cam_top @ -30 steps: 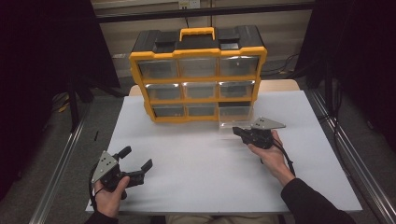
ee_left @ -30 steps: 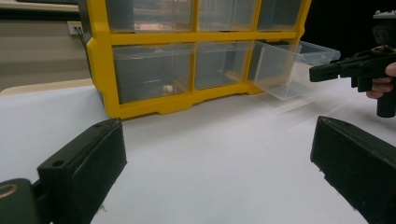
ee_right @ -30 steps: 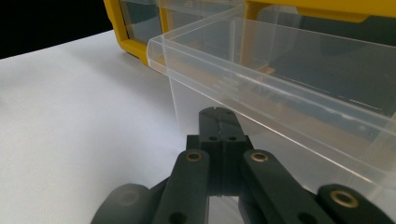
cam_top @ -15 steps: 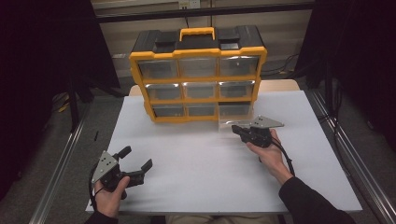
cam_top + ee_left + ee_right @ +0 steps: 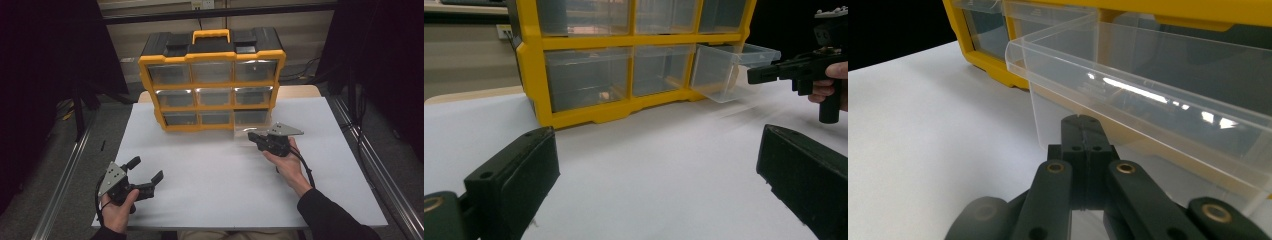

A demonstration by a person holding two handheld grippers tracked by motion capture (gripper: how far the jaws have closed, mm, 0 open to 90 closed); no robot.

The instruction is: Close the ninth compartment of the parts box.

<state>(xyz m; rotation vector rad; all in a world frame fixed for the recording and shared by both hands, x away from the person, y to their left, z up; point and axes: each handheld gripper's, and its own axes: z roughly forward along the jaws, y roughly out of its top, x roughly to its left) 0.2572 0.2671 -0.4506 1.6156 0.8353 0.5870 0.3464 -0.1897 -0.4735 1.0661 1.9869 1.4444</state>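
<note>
A yellow and black drawer cabinet with clear drawers stands at the table's far side. Its bottom right drawer is pulled out over the white table. My right gripper is shut, its tips at that drawer's front wall just under the lip. The right gripper view shows the jaws closed together against the clear plastic; whether they pinch any part of it I cannot tell. My left gripper rests near the front left of the table, jaws wide open and holding nothing. It faces the cabinet and the pulled-out drawer.
The white table top stretches between both hands. Metal rails run along either side of the table, and dark curtains hang around it. The other drawers in the cabinet are closed.
</note>
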